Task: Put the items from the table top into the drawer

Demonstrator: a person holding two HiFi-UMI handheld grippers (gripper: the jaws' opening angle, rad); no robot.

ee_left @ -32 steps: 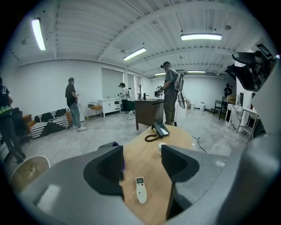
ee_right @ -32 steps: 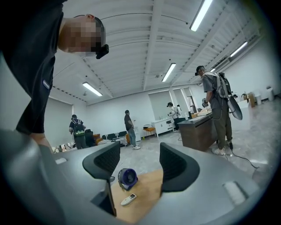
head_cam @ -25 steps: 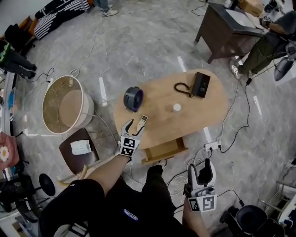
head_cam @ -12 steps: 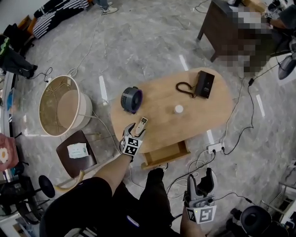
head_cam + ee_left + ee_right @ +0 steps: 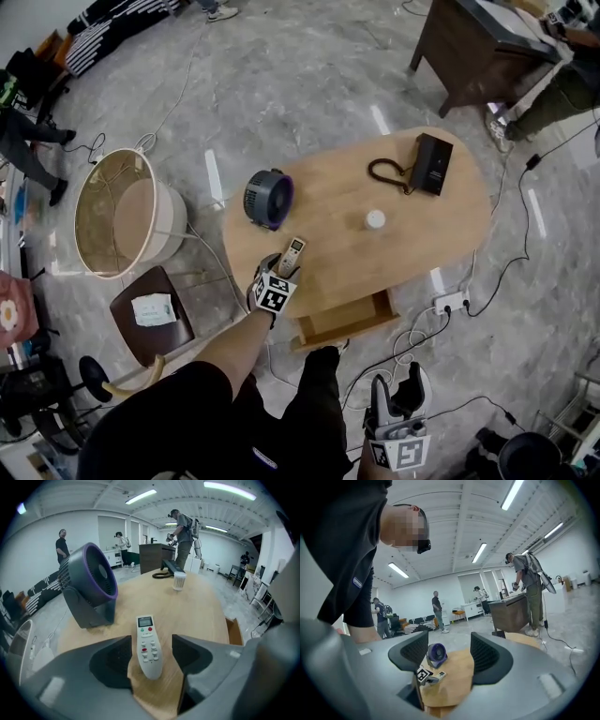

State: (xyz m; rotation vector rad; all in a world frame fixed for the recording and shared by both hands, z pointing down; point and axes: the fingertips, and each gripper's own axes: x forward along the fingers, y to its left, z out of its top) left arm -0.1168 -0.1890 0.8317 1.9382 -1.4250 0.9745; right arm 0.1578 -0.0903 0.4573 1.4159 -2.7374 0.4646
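Observation:
A white remote (image 5: 292, 254) lies near the front left edge of the oval wooden table (image 5: 412, 253). My left gripper (image 5: 280, 268) is open, and the remote's (image 5: 148, 645) near end lies between its jaws (image 5: 150, 657) without being touched. A purple-rimmed fan (image 5: 268, 198), a small white cup (image 5: 375, 219) and a black phone (image 5: 433, 163) with a coiled cord also stand on the table. The drawer (image 5: 342, 320) is pulled open under the front edge. My right gripper (image 5: 397, 386) hangs open and empty, low by my legs, away from the table.
A large lampshade (image 5: 127, 214) sits on the floor left of the table, beside a brown stool (image 5: 155, 311) carrying a paper. A power strip (image 5: 450, 302) and cables trail at the front right. A dark desk (image 5: 478, 47) and people stand beyond.
My left gripper has slid forward along the table, so its jaws now flank the remote's near end. The right gripper has sunk lower and nearer my body.

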